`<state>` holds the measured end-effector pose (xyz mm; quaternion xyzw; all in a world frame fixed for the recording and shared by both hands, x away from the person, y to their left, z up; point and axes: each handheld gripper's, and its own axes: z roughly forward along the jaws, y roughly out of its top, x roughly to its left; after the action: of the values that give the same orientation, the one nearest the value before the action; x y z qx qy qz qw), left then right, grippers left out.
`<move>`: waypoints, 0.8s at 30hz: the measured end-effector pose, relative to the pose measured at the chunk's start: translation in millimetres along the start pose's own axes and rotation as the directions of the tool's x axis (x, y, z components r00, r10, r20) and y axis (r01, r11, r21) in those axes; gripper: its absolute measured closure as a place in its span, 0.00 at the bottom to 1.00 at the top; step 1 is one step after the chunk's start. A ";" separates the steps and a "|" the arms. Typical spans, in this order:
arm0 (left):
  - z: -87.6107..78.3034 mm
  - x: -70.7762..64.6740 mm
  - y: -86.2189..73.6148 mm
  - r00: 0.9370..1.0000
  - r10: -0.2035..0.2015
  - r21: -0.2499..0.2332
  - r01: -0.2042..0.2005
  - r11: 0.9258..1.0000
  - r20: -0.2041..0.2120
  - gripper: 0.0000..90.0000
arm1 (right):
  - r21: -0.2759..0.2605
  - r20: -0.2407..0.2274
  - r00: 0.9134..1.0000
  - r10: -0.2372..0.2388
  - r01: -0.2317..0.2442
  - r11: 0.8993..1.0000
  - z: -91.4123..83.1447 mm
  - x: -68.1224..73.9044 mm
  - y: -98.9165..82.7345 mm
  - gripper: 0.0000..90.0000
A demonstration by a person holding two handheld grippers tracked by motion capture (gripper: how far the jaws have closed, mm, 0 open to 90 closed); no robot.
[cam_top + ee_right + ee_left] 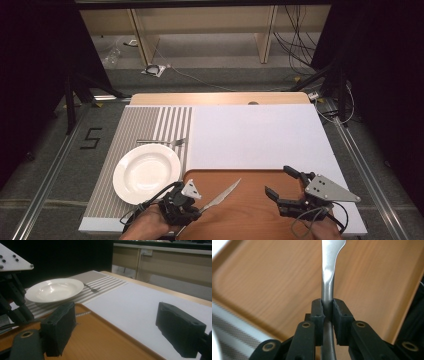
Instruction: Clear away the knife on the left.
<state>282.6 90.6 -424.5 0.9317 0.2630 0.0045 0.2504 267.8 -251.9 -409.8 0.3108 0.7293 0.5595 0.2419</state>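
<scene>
My left gripper is shut on the handle of a silver table knife, whose blade points to the far right over the wooden tray. In the left gripper view the pads of the left gripper clamp the knife on both sides. My right gripper stands open over the tray's right half with nothing between its jaws. In the right gripper view the right gripper is wide apart, and the knife's serrated blade shows beyond it.
A white deep plate sits on a striped placemat at the left, with a fork lying just behind it. A white mat covers the table's middle and right. In the right gripper view the plate lies left.
</scene>
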 end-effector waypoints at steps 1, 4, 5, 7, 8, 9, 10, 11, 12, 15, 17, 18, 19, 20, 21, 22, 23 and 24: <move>1.1 -1.5 0.8 1.000 0.003 0.002 -0.003 1.000 0.005 0.88 | 0.002 0.000 1.000 -0.001 0.001 1.000 0.0 0.1 -0.2 0.19; 4.9 -6.0 2.3 1.000 0.008 0.016 -0.008 1.000 0.016 0.88 | -0.001 0.001 1.000 -0.001 0.001 1.000 0.0 -0.2 0.0 0.19; 6.5 -7.7 2.6 1.000 0.010 0.023 -0.011 1.000 0.021 0.88 | -0.001 0.000 1.000 -0.001 0.001 1.000 0.0 0.0 0.0 0.19; 10.0 -11.4 3.0 0.999 0.015 0.040 -0.016 0.999 0.035 0.88 | -0.001 0.000 1.000 -0.001 0.001 1.000 -0.2 0.4 0.0 0.19; 14.5 -15.3 3.5 0.999 0.027 0.061 -0.029 0.998 0.035 0.88 | -0.004 0.000 1.000 0.001 -0.001 1.000 0.0 0.3 0.0 0.19; 14.5 -15.3 3.5 0.999 0.027 0.061 -0.029 0.998 0.035 0.88 | -0.004 0.000 1.000 0.001 -0.001 1.000 0.0 0.3 0.0 0.19; 16.7 -16.9 3.6 0.999 0.031 0.070 -0.033 0.997 0.042 0.88 | 0.002 0.000 1.000 0.002 -0.002 1.000 0.0 0.1 -0.2 0.19; 18.8 -18.2 3.6 0.998 0.030 0.076 -0.034 0.997 0.047 0.88 | 0.005 0.001 1.000 0.000 0.000 1.000 0.0 0.1 -0.3 0.19; 20.3 -19.2 3.6 0.998 0.029 0.079 -0.033 0.996 0.050 0.88 | 0.005 0.001 1.000 0.000 0.000 1.000 0.0 0.1 -0.3 0.19; 24.3 -21.7 3.6 0.998 0.038 0.100 -0.042 0.994 0.042 0.88 | 0.001 -0.001 1.000 0.003 -0.003 1.000 0.2 0.2 -0.1 0.19; 26.4 -22.8 3.4 0.999 0.039 0.112 -0.043 0.993 0.037 0.88 | 0.003 0.000 1.000 0.001 -0.001 1.000 0.0 0.0 -0.2 0.19; 27.1 -23.4 3.2 0.999 0.036 0.118 -0.040 0.992 0.038 0.88 | 0.003 0.000 1.000 0.001 -0.001 1.000 0.0 0.0 -0.2 0.19; 28.7 -24.8 3.1 0.999 0.039 0.128 -0.043 0.991 0.033 0.88 | 0.001 0.000 1.000 0.004 -0.004 1.000 -0.1 -0.3 0.0 0.19; 28.7 -24.8 3.1 0.999 0.039 0.128 -0.043 0.991 0.033 0.88 | 0.002 0.000 1.000 0.003 -0.003 1.000 -0.1 -0.2 -0.2 0.19; 29.6 -25.5 3.3 0.999 0.044 0.134 -0.048 0.990 0.033 0.88 | 0.002 0.000 1.000 0.003 -0.003 1.000 -0.1 -0.2 -0.2 0.19; 30.7 -26.6 3.2 0.999 0.042 0.139 -0.047 0.989 0.034 0.88 | 0.002 0.001 1.000 0.002 -0.002 1.000 -0.3 -0.2 -0.3 0.19; 31.8 -27.3 3.1 0.998 0.044 0.146 -0.049 0.988 0.034 0.88 | 0.002 0.001 1.000 0.002 -0.002 1.000 -0.3 -0.2 -0.3 0.19; 32.9 -28.0 3.0 0.998 0.046 0.151 -0.050 0.987 0.033 0.88 | 0.001 0.000 1.000 0.002 -0.002 1.000 -0.3 -0.4 -0.2 0.19</move>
<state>264.5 59.3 -448.4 0.9542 0.2363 -0.0232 0.1822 267.8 -252.4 -409.9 0.3120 0.7292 0.5592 0.2411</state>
